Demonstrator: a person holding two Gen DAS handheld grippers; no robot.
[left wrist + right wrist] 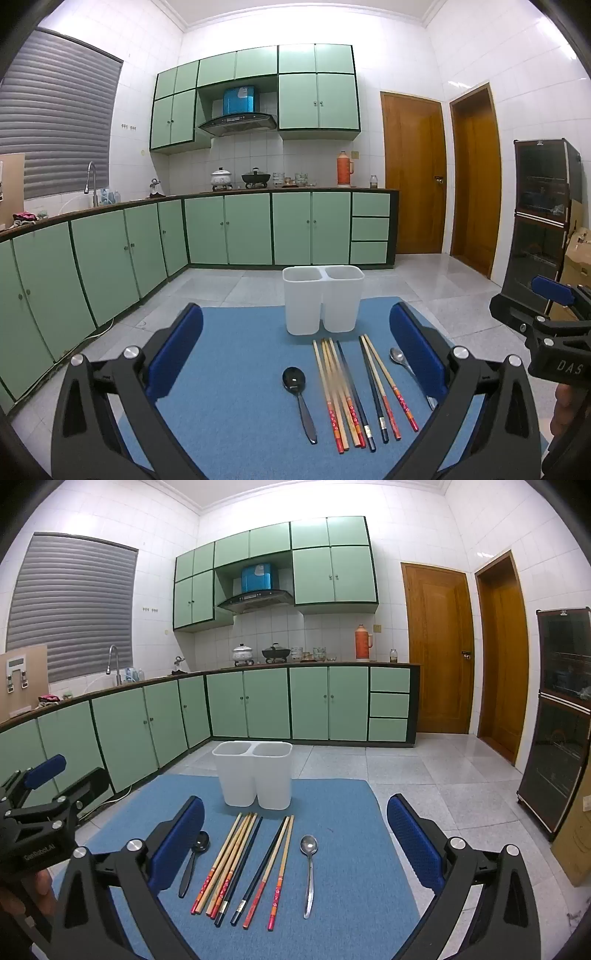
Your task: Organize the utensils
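nothing is picked up yet, so this looks like the very start: the left gripper [295, 354] and right gripper [295, 834] both hover with fingers spread wide and empty over the blue mat [229, 424]. the chopsticks [347, 395] lie in a row at 6 o'clock of the white two-compartment holder [322, 299], with the black spoon [297, 391] at their 9 o'clock and the silver spoon [309, 871] at 3 o'clock. the next move likely calls for lowering one gripper onto a single utensil and closing on it for the holder.
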